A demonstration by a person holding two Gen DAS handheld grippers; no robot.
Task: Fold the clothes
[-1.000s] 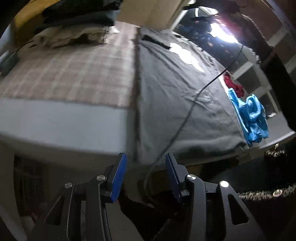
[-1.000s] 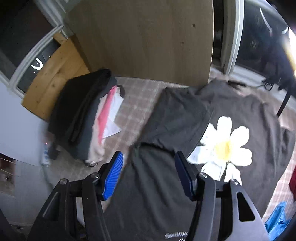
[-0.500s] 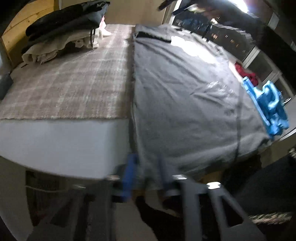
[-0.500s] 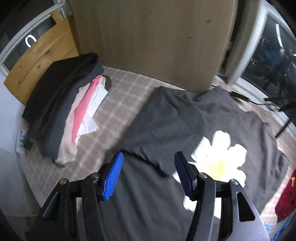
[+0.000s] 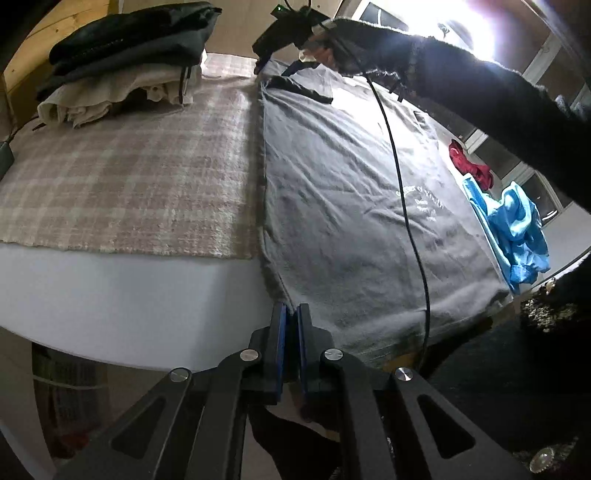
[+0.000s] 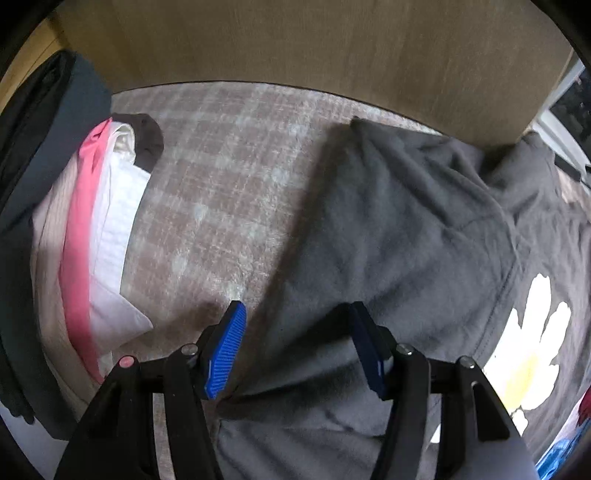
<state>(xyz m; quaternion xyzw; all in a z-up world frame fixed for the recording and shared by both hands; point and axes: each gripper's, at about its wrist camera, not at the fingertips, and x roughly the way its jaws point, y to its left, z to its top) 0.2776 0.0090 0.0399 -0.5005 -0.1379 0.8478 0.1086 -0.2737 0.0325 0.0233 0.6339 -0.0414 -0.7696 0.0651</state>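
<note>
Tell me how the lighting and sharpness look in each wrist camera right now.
Left wrist view: window glare blows out the top right, the sleeve is backlit dark, the grey T-shirt reads sharp, and fisheye bends the bed edge. Right wrist view: dimmer and soft, slightly blurred, with a shadow along the T-shirt's left edge.

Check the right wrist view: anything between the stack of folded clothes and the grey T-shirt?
Only bare checked blanket lies between the stack of folded clothes and the grey T-shirt; the left wrist view shows the same strip.
</note>
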